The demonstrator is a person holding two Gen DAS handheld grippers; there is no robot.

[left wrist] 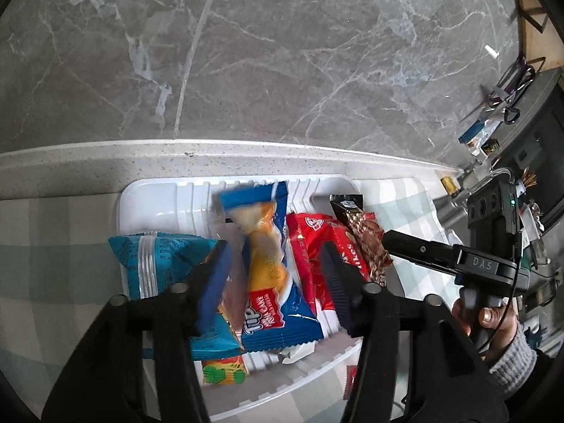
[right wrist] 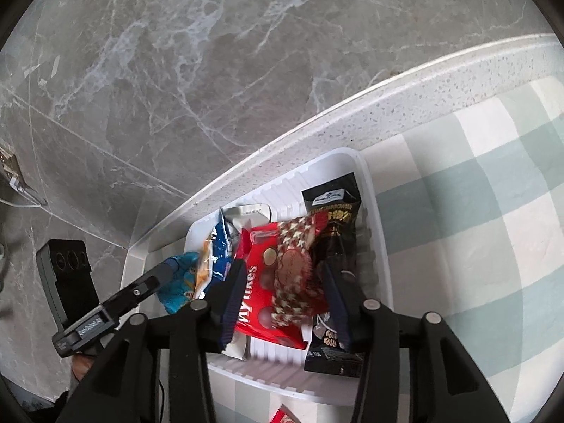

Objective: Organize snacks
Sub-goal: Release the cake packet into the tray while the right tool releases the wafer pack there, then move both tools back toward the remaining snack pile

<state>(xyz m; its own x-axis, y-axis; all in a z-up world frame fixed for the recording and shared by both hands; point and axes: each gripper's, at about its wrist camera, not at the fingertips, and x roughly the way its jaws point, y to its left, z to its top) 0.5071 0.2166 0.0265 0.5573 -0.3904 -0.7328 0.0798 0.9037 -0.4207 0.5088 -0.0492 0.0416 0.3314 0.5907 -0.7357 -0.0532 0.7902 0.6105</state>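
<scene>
white tray (right wrist: 382, 246) | red packet (right wrist: 262, 282) | blue-orange roll-cake wrapper (left wrist: 275, 275) | cloth (right wrist: 493, 194) — green-white check | grey-veined marble wall (left wrist: 282, 53)

We look steeply down from both wrist cameras, close above the white tray (left wrist: 169, 197) (right wrist: 380, 246) of snacks, facing the marble wall. Our left view sits over its left half, our right over its right; both share the red packet (left wrist: 310, 246) (right wrist: 261, 282).
</scene>
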